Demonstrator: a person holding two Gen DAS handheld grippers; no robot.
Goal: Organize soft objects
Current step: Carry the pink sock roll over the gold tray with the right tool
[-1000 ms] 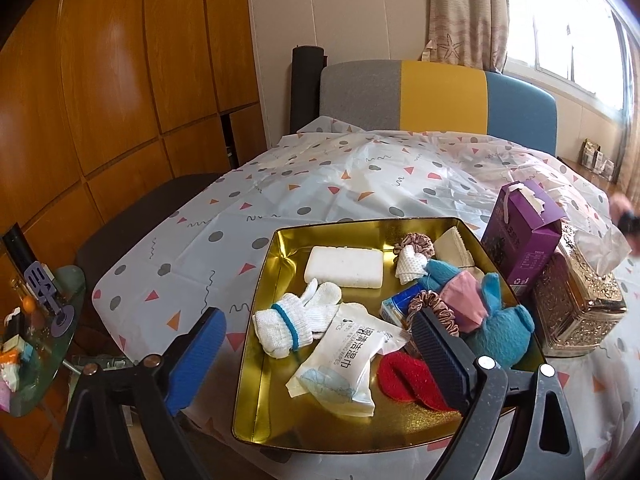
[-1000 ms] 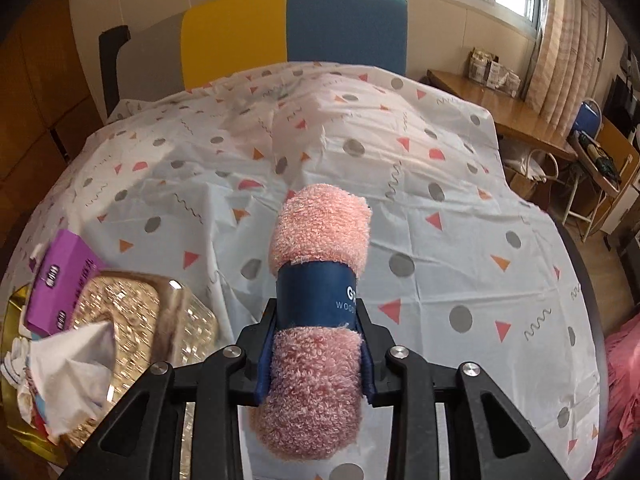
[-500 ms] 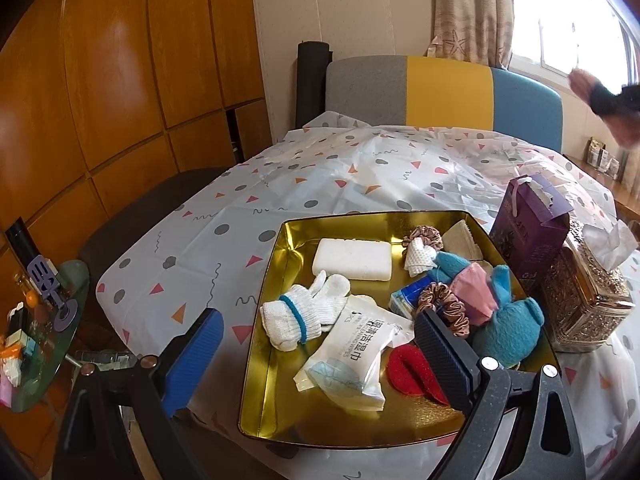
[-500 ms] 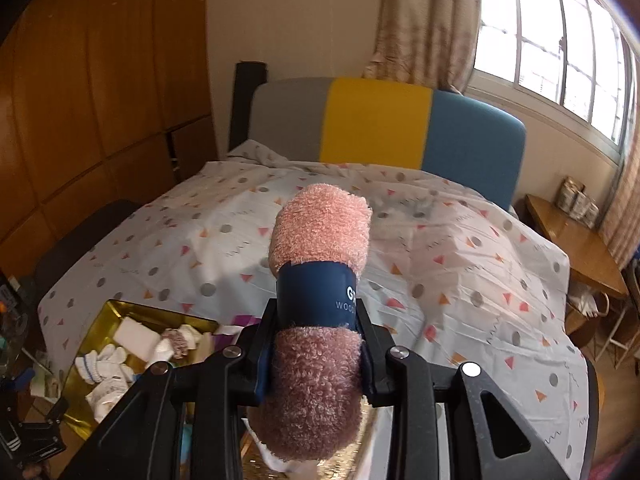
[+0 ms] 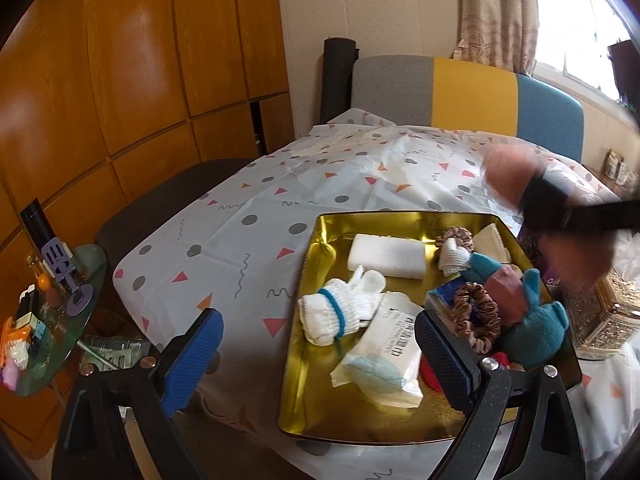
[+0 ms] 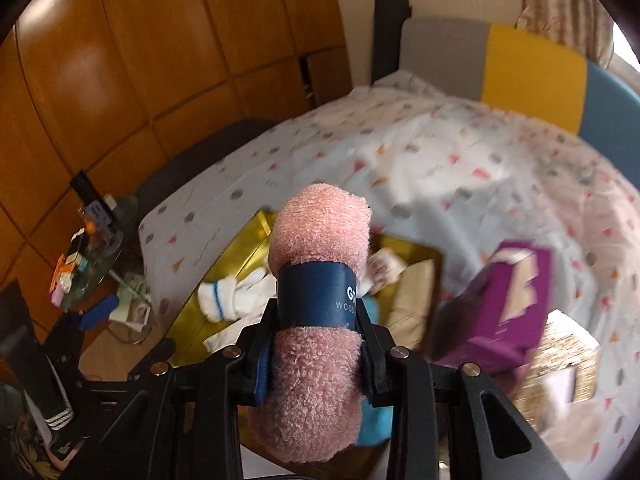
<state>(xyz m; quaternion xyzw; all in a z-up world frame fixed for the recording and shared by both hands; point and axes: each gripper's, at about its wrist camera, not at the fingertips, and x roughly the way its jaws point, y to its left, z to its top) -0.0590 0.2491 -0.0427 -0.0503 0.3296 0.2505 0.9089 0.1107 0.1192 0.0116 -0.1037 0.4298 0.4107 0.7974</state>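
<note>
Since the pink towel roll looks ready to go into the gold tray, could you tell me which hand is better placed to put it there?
Right. The right gripper is shut on the towel roll above the tray; the left gripper is open and empty.

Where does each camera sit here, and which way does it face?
Left wrist: on the open left gripper, looking down across the gold metal tray of soft items toward the headboard; the right gripper's blurred load enters at right.
Right wrist: on the right gripper, shut on the rolled pink towel with a navy band, facing down at the tray.
Shared: tray, white gloves with a blue band, patterned white sheet.
</note>
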